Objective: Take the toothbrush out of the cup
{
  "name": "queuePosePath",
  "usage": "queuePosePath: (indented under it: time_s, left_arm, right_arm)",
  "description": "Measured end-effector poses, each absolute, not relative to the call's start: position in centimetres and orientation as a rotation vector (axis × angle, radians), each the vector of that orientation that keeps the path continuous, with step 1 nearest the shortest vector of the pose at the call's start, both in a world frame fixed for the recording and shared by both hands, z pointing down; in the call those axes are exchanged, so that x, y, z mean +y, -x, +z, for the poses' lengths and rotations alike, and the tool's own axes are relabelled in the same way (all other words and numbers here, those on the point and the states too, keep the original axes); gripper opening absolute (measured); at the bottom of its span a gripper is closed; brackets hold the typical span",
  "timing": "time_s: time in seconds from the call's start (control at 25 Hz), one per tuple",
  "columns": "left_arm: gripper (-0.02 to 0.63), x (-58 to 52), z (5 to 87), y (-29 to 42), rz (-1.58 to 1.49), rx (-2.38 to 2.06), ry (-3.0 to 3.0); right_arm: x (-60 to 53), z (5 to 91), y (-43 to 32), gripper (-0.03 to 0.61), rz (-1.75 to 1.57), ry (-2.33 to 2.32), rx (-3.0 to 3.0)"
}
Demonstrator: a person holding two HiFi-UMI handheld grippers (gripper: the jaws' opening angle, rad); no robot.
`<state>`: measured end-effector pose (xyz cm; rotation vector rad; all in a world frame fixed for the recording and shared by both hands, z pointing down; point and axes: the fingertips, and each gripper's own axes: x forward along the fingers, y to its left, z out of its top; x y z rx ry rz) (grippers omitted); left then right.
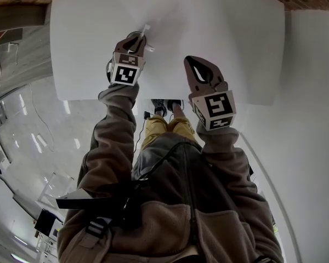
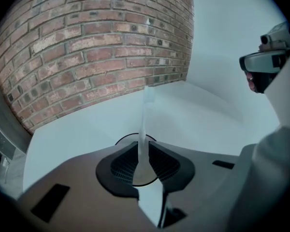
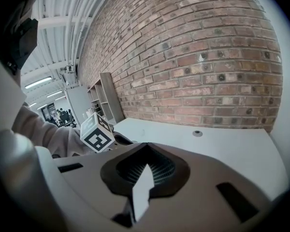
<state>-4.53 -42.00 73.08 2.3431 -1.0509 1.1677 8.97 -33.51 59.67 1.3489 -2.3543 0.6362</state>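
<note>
Left gripper (image 2: 143, 146): is being held low over the table's left part, with its jaws being pressed from both sides onto the toothbrush's shaft.
Toothbrush (image 2: 145, 124): a white one, is being gripped upright between the left jaws. Its head is being shown above them against the pale table, while its lower end is being lost from sight inside the cup's ring. In the head view it (image 1: 145, 32) is being seen poking out past the left gripper (image 1: 136, 40), towards the far edge.
Cup (image 2: 124, 137): is being seen only as a dark round rim just behind and beneath the left jaws, standing on the table. How far the brush is being lifted out of it cannot be told.
Right gripper (image 1: 188, 61): is being held to the right of the left one, apart from it and above the table. In its own view the jaws (image 3: 146, 147) are being shown with tips together and nothing between them.
Table (image 1: 236, 37): white, is being set against a brick wall (image 2: 87, 47). A small round fitting (image 3: 197, 133) is being shown near its far edge.
</note>
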Motion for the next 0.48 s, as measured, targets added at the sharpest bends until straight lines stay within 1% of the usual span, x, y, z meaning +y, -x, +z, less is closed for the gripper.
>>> queuePosePath:
  time_s: [0.48]
  left_arm:
    - [0.049, -43.0, 74.4, 4.3, 1.350, -1.047, -2.308]
  right_arm:
    - [-32.6, 60.2, -11.4, 0.002, 0.659, -1.416, -2.283]
